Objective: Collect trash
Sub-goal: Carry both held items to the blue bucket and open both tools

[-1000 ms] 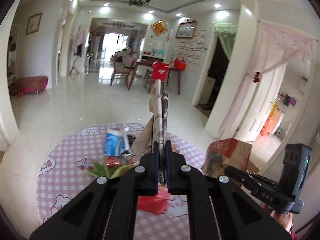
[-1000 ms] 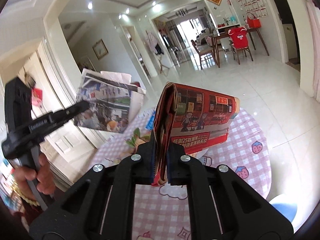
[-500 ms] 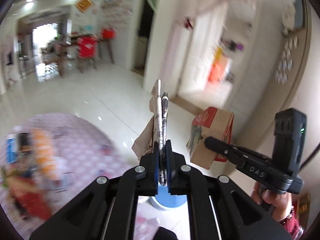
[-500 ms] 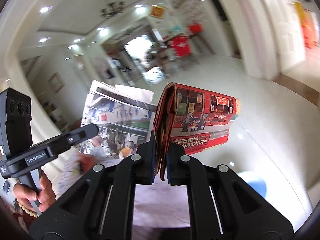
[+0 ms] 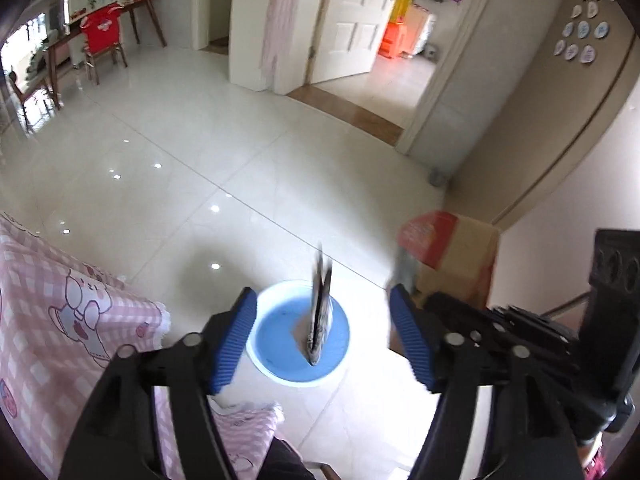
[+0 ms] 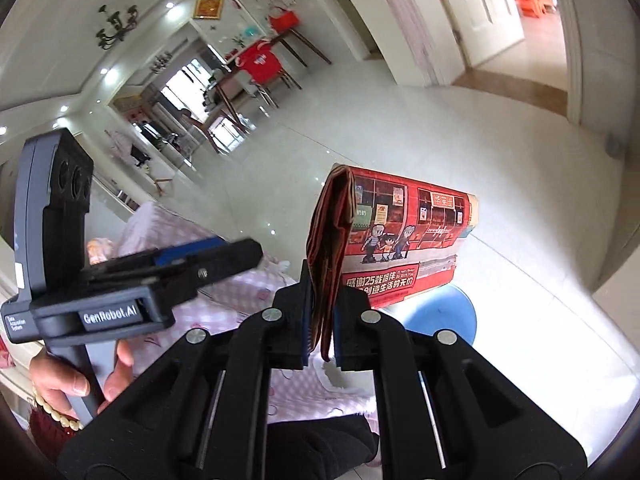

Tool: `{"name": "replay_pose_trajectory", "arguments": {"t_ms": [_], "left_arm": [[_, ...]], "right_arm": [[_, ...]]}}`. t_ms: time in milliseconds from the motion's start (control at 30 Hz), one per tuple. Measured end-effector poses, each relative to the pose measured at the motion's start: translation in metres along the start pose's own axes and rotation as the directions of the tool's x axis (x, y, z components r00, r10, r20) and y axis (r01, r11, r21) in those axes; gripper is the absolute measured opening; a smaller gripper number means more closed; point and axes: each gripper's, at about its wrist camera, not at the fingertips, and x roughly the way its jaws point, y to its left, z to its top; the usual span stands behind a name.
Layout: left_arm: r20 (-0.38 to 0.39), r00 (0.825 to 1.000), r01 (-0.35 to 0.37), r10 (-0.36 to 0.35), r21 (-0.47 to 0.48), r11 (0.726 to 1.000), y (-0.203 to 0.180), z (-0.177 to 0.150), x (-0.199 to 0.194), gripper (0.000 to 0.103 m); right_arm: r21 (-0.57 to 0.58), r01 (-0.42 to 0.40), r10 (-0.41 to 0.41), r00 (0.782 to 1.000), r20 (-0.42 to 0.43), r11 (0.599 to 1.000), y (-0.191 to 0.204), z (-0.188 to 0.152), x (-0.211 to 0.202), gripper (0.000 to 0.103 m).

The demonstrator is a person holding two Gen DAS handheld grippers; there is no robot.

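Observation:
My left gripper point(image 5: 322, 320) is open, its blue-padded fingers point(image 5: 236, 332) spread wide. A folded newspaper point(image 5: 320, 312) is in the air below it, edge-on, dropping over a round blue bin point(image 5: 280, 340) on the floor. My right gripper point(image 6: 322, 316) is shut on a red and brown paper bag point(image 6: 396, 236), held upright above the floor; the blue bin point(image 6: 448, 316) shows under it. The bag point(image 5: 452, 248) and right gripper also show at the right of the left wrist view. The left gripper point(image 6: 208, 256) shows in the right wrist view.
A round table with a pink checked cloth point(image 5: 60, 320) is at the left, close to the bin. White tiled floor point(image 5: 200, 152) stretches beyond. An open doorway point(image 5: 380, 60) and a wall point(image 5: 540, 140) are to the right. A dining table with chairs point(image 5: 100, 36) stands far off.
Both grippers swung right from the table and tilted down over the blue bin. The left gripper opened and let go of the newspaper, which is falling. The right keeps the bag.

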Motion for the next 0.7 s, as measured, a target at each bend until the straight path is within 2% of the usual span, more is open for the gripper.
{"name": "replay_pose_trajectory", "arguments": {"t_ms": [133,200,633,700], "left_arm": [[-0.019,1.000,-0.003,0.002,-0.034,0.999,0.010,-0.004,0.007,0.070],[-0.020,1.000,-0.022,0.021,-0.038,0.999,0.012,-0.002,0.010,0.071],[0.011,0.992,-0.123,0.125,-0.125,0.984,0.056,-0.008,-0.018,0.078],[0.017,0.991,-0.129,0.133,-0.138,0.982,0.060,-0.009,-0.022,0.078]], "right_arm": [[0.008,-0.002,0.002,1.000,-0.025,1.000,-0.011,-0.012,0.008,0.008],[0.007,-0.008,0.008,0.999,-0.038,1.000,-0.007,-0.006,0.019,0.008],[-0.034,-0.030,0.027,0.996,-0.081,0.999,0.000,-0.009,0.038,0.008],[-0.036,-0.033,0.030,0.997,-0.075,0.999,0.002,-0.005,0.041,0.012]]}}
